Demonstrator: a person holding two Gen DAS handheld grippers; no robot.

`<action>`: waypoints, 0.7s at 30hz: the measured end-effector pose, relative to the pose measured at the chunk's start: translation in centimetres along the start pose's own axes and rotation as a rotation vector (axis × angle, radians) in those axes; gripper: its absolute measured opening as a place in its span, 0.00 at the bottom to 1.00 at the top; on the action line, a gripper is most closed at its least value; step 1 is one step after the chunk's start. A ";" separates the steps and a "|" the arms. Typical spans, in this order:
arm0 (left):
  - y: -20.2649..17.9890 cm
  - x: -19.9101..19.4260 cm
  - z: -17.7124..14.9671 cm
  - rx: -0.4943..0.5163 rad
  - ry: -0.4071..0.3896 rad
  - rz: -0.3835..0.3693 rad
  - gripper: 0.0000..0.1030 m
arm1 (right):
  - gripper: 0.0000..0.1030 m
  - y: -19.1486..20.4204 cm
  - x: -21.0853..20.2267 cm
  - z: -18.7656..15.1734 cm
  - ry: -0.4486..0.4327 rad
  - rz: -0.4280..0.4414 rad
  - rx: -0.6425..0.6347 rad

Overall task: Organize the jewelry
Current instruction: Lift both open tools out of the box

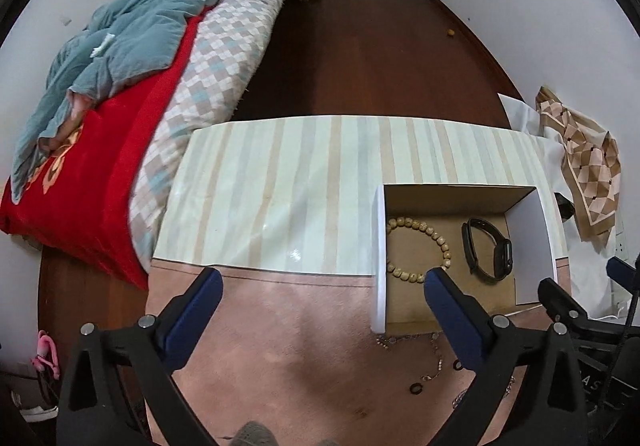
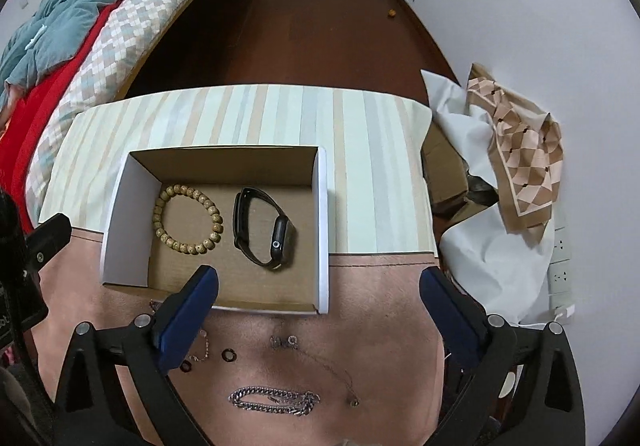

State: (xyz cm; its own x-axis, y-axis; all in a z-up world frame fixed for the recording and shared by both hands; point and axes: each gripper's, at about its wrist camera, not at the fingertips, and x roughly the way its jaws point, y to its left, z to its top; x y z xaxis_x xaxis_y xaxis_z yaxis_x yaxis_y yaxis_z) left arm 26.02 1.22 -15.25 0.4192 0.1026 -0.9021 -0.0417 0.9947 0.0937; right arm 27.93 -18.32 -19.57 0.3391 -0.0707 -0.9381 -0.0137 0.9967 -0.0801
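Pink table (image 2: 360,326): chain (image 2: 276,400) and rings near box (image 2: 324,230); both tools wide, empty.

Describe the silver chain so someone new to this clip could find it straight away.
Start at the open cardboard box on the table, then look at the pink surface in front of it. The silver chain lies nearest the camera, below the small dark rings. It is the only chunky, bright metal curb-link piece; its neighbours are tiny or thin.

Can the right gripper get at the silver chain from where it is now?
Probably yes. The right gripper is open and empty, and the silver chain lies bare on the pink cloth just below it, outside the box. Nothing covers it; only small rings lie nearby.
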 end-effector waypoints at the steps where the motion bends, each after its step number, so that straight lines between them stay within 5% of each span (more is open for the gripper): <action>1: 0.0 -0.2 -0.1 -0.004 -0.003 0.001 1.00 | 0.99 0.0 -0.3 -0.1 -0.007 -0.002 0.002; 21: 1.1 -10.0 -4.4 -0.007 -0.156 0.028 1.00 | 0.99 -0.7 -11.5 -4.3 -0.190 -0.007 0.039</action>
State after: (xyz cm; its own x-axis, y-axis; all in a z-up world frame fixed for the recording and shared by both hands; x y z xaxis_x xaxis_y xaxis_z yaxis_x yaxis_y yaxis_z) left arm 17.82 1.30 -7.94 0.5539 0.1297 -0.8224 -0.0614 0.9915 0.1150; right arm 20.04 -18.41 -10.15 0.5104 -0.0722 -0.8569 0.0242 0.9973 -0.0696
